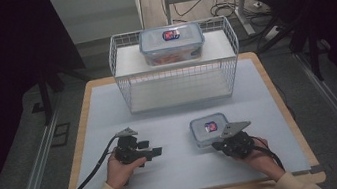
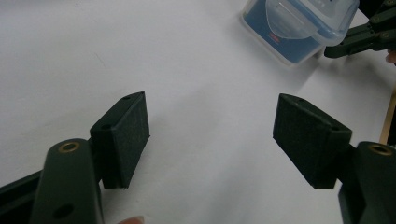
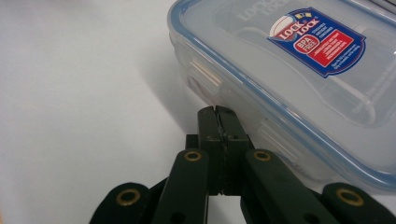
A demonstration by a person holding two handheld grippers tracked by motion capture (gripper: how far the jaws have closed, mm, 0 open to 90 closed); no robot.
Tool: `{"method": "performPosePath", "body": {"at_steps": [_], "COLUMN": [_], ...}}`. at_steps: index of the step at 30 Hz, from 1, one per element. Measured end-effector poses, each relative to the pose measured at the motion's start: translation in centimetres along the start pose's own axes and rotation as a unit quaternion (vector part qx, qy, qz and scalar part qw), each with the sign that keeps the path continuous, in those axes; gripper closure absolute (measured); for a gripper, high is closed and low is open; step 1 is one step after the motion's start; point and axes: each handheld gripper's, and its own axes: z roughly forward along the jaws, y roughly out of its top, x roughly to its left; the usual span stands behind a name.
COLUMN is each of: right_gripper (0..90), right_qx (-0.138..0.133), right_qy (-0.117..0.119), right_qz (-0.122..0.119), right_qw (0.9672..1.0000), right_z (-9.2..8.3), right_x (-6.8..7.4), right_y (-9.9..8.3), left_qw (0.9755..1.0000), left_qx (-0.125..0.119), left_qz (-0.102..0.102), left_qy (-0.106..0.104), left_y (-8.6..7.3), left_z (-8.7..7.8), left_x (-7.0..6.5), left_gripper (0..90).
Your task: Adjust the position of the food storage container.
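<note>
Black, matte and pressed flat together: the right gripper has its two jaws fully closed with nothing between them. In the right gripper view the tips sit against, or just short of, the near side wall of a small clear rectangular plastic container with a blue-rimmed snap lid and a red-and-blue label, just below one of its side latches; actual contact cannot be confirmed. In the high view this small container lies flat on the pale grey table mat, right of centre, with the right gripper at its near edge.

The left gripper rests to the left, well apart from the container, its jaws spread wide over bare mat and holding nothing. In the high view the left gripper points to the right.

At the far end of the mat stands a white wire basket shelf. A larger clear lidded container sits on its upper tier.
</note>
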Motion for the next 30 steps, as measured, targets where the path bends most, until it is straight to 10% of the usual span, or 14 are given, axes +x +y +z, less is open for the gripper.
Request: {"method": "performPosePath", "body": {"at_steps": [12,20,23,30], "right_gripper": [89.8,89.8,89.8,89.8], "right_qx": [-0.021,-0.055,-0.037,-0.005], "right_qy": [-0.001,-0.07,-0.096,-0.073], "right_qz": [0.0,0.062,0.097,0.096], "right_qw": [0.9998,0.9941,0.99,0.9926], "right_z": [-1.5,-5.9,-5.1,-2.6], "right_x": [0.0,-3.7,-6.4,-6.6], "right_y": [0.2,-1.3,-2.1,-1.7], "left_qw": [1.0,1.0,0.9999,0.9999], "left_qx": [-0.006,-0.009,-0.011,-0.011], "left_qz": [0.003,-0.003,-0.007,-0.004], "left_qy": [0.002,-0.001,0.0,0.006], "left_y": [0.0,0.0,0.1,0.1], "left_z": [-0.3,-0.4,-0.4,-0.5], "left_x": [-0.1,0.0,0.0,0.0], "left_gripper": [26.8,26.8,26.8,26.8]}}
